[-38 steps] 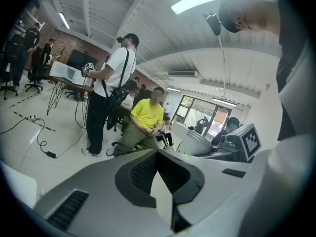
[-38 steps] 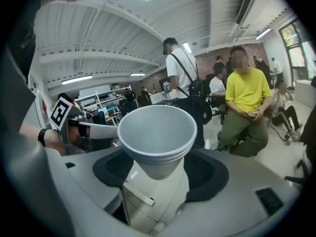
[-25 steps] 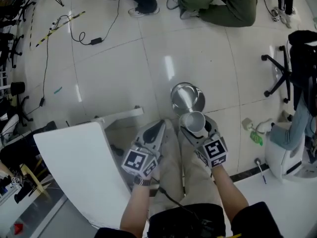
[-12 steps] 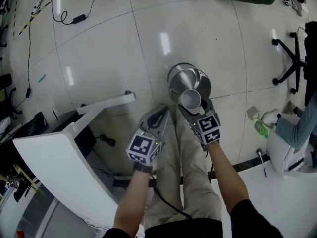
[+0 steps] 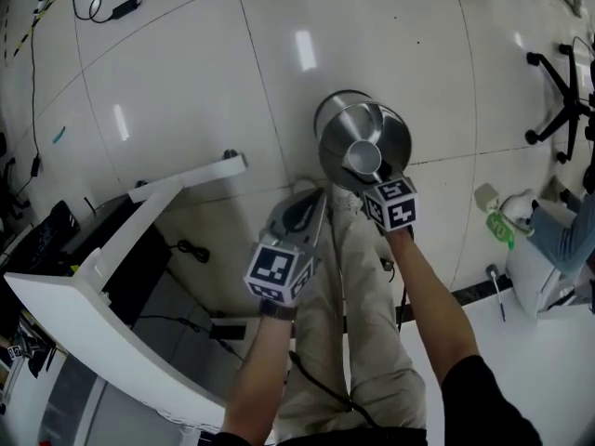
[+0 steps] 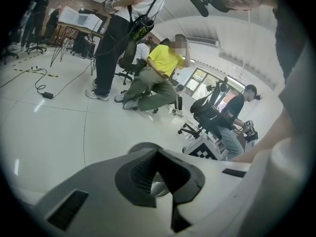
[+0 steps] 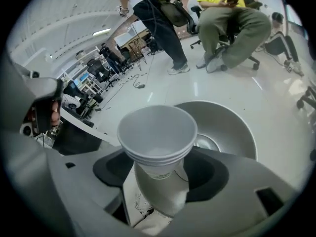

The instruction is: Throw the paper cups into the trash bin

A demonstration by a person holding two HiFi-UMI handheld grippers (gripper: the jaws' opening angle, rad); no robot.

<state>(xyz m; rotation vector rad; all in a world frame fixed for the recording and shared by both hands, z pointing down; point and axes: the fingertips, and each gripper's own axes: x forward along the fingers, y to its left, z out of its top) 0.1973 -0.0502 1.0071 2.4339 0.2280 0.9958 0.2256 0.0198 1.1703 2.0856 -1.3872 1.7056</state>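
Note:
A stack of white paper cups (image 7: 157, 132) stands mouth up between the jaws of my right gripper (image 7: 160, 181), which is shut on its lower part. In the head view the paper cups (image 5: 363, 156) and right gripper (image 5: 367, 170) hang over the near half of the open, round steel trash bin (image 5: 339, 119). The bin's bowl (image 7: 232, 127) lies right behind the cups. My left gripper (image 5: 299, 219) is lower left of the bin, over the person's legs, shut and empty. Its own view shows the bin rim (image 6: 143, 146) just past the jaws.
A white table (image 5: 112, 277) with a white foot bar (image 5: 186, 177) stands to the left. At right are an office chair (image 5: 567, 72), a green bottle (image 5: 499, 229) and a white appliance (image 5: 535, 277). Cables lie at the far left. A seated person (image 6: 158, 78) is beyond the bin.
The right gripper has carried the cups forward, from the bin's near rim to over its opening. The left gripper has stayed beside it, and the view has tilted further down.

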